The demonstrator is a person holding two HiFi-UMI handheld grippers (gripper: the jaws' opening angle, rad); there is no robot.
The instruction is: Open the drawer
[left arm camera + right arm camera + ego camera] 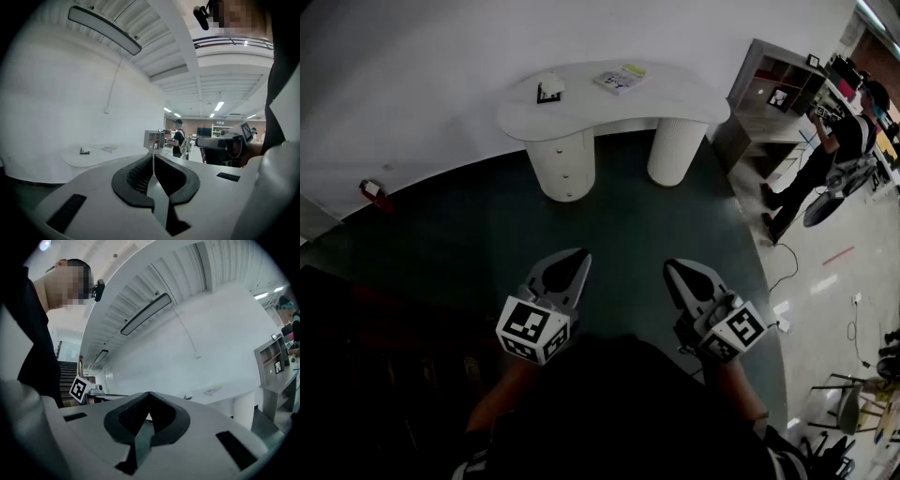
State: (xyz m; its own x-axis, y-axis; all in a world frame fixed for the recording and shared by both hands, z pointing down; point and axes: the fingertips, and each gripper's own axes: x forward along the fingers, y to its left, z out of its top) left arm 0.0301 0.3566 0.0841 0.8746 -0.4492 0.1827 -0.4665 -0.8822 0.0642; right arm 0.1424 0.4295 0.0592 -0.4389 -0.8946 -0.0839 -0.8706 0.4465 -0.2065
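A white kidney-shaped table stands against the far wall on two round pedestals. The left pedestal carries the drawers, with small knobs on its front. Both grippers hang low in front of the person's body, well short of the table. My left gripper is shut with nothing in it, its tips meeting in the left gripper view. My right gripper is also shut and empty, and its tips touch in the right gripper view. The table shows far off in both gripper views.
On the tabletop lie a small black-and-white object and a booklet. A grey shelf unit stands to the right of the table, with a person beside it. A red object sits by the left wall. Cables trail on the floor at right.
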